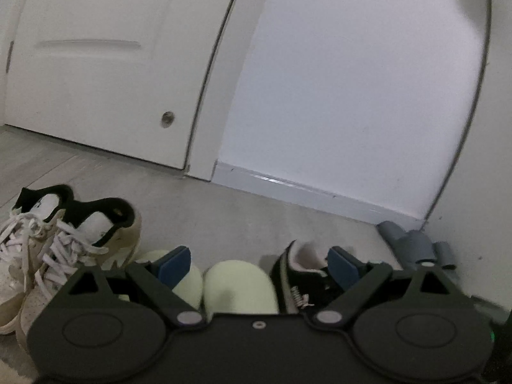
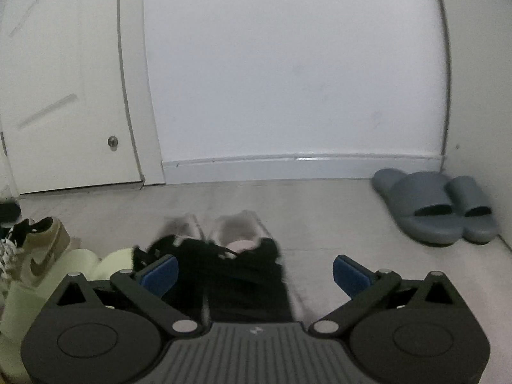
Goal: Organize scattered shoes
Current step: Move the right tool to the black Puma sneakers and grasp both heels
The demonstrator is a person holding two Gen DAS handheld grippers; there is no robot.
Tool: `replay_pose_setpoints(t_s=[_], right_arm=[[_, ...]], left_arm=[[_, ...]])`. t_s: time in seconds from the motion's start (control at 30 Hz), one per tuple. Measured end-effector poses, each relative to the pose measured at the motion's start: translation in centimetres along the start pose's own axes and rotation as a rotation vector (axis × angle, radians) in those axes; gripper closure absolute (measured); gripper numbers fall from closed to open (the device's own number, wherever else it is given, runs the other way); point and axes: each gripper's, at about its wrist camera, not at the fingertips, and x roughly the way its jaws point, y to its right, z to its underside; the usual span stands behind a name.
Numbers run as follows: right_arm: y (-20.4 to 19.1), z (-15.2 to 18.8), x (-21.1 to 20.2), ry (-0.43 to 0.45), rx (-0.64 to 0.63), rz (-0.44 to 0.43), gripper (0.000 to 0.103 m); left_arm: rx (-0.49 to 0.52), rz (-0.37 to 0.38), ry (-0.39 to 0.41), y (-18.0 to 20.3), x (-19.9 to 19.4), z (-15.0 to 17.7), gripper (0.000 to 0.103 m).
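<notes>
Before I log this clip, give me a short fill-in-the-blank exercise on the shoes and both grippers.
1. The grey-blue rubber slides sit in the ____ where two walls meet.
2. The tan suede sneakers have white ____.
3. Both the left gripper and the right gripper are ____, holding nothing.
4. The pale green foam clogs lie between the tan sneakers and the ____ sneakers.

Missing words: corner; laces; open; black

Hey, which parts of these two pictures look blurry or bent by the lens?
Right wrist view: the black shoes between the open right gripper fingers are smeared by blur, while the grey slippers stay fairly sharp. Left wrist view: the door edge bows from fisheye distortion; the corners darken.
</notes>
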Motion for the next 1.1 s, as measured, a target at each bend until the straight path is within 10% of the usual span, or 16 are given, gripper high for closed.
replay_pose_setpoints(t_s=[0.5,0.73,1.1], right_arm=[[-6.3,-5.4,13.3,-0.377,-0.207,0.0,0.024],[-4.3,-4.7,18.2,-0.498,0.026,0.017,0.024],[-5.2,-1.5,13.0,-0.141,-0.091,0.049,0.052]], left_arm=[[-0.218,-0.033,-0.021,-3.5,1.0,-0.3,0.01],[-0.223,-0.015,-0.034,-3.4,1.9,-0.4,0.01],[-0.246,-0.02,-0.02,-3.4,1.7,-0.2,0.01]])
